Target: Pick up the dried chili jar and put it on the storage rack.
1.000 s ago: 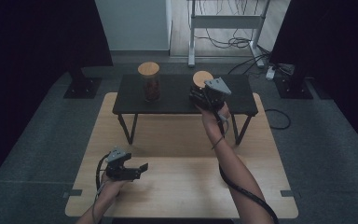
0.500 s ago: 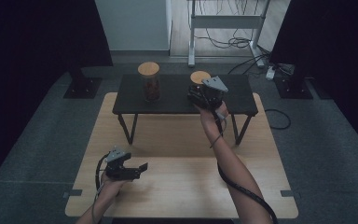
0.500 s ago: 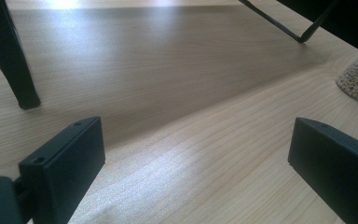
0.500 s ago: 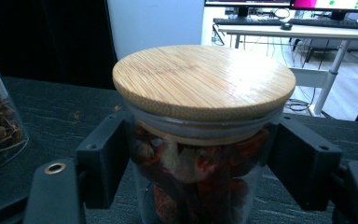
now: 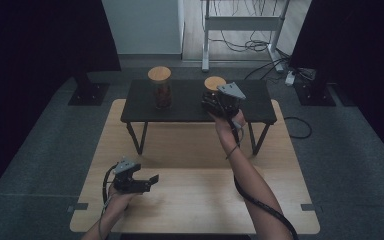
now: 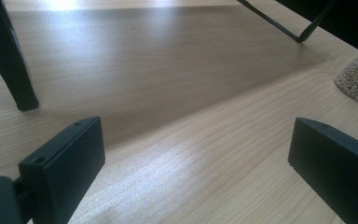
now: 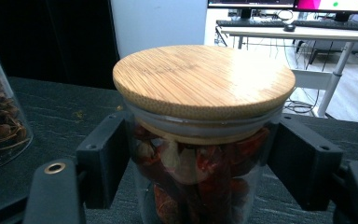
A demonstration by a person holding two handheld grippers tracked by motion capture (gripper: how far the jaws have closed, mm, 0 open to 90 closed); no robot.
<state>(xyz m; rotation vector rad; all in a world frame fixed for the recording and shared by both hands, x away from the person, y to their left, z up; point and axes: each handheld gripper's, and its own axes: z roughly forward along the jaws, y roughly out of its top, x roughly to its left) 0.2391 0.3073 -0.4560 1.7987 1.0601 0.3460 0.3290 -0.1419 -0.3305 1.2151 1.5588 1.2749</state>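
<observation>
The right gripper [image 7: 200,163] is clamped on a bamboo-lidded glass jar of dried red chillies [image 7: 200,154], standing on the far black table [image 5: 190,107]. The left gripper [image 6: 196,163] is held wide apart, empty, above the near wooden tabletop [image 6: 168,93].

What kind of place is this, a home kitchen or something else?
Probably a lab or studio set up for recording, not a kitchen. Dark curtains hang on both sides, a desk with monitors stands behind, and loose cables lie on the floor. The right gripper holds a jar.

two jars stand on the small table [image 5: 190,112], one jar [image 5: 160,90] left of the other jar [image 5: 213,87]
</observation>
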